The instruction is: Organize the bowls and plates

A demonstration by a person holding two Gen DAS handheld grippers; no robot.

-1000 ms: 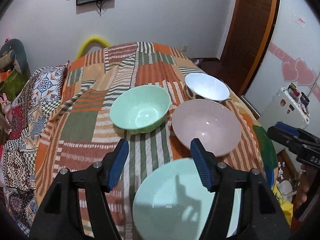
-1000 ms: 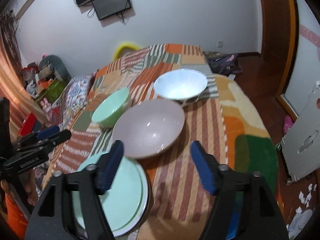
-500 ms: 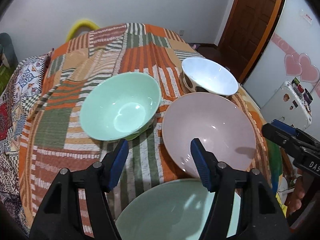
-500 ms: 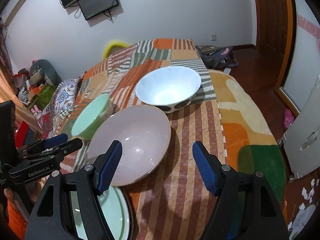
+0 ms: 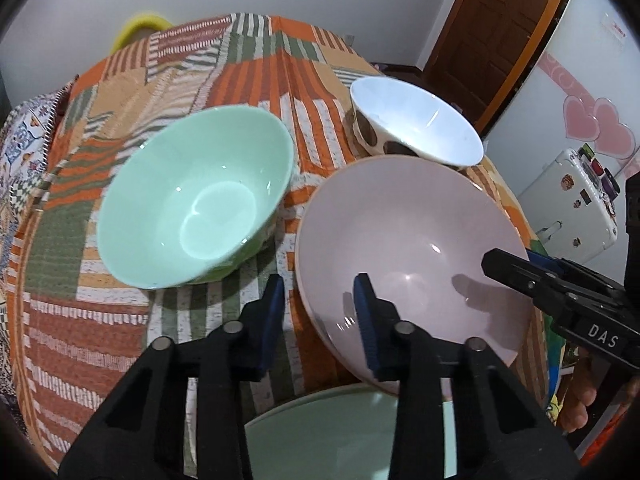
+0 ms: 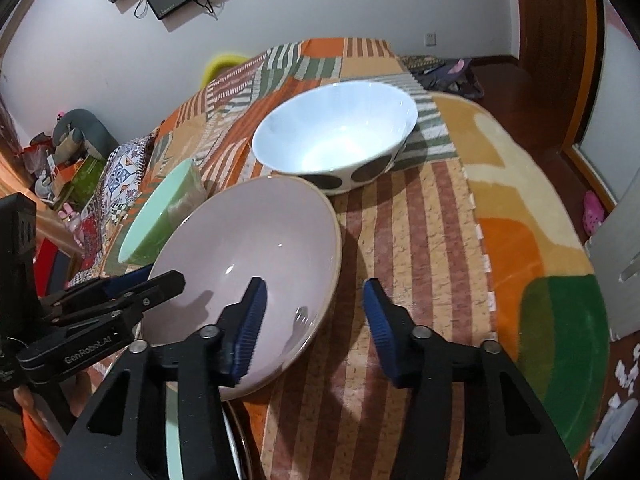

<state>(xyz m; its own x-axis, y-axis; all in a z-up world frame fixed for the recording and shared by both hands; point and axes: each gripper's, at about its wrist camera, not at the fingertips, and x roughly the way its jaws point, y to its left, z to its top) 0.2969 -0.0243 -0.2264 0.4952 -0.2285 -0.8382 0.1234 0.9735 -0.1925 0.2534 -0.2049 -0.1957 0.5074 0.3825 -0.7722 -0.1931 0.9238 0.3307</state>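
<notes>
The pink bowl (image 5: 408, 248), near the front edge of the bed (image 5: 240, 60), is straddled at opposite rims by the closing left gripper (image 5: 318, 312) and right gripper (image 6: 312, 320), not yet clamped; next, a firm pinch is needed.

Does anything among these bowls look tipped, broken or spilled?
Nothing is spilled or broken. The pink bowl leans on the green plate, and the green bowl also sits tilted on the striped cloth.

both tools lower, closing astride pink bowl (image 5: 408, 240) rim
</notes>
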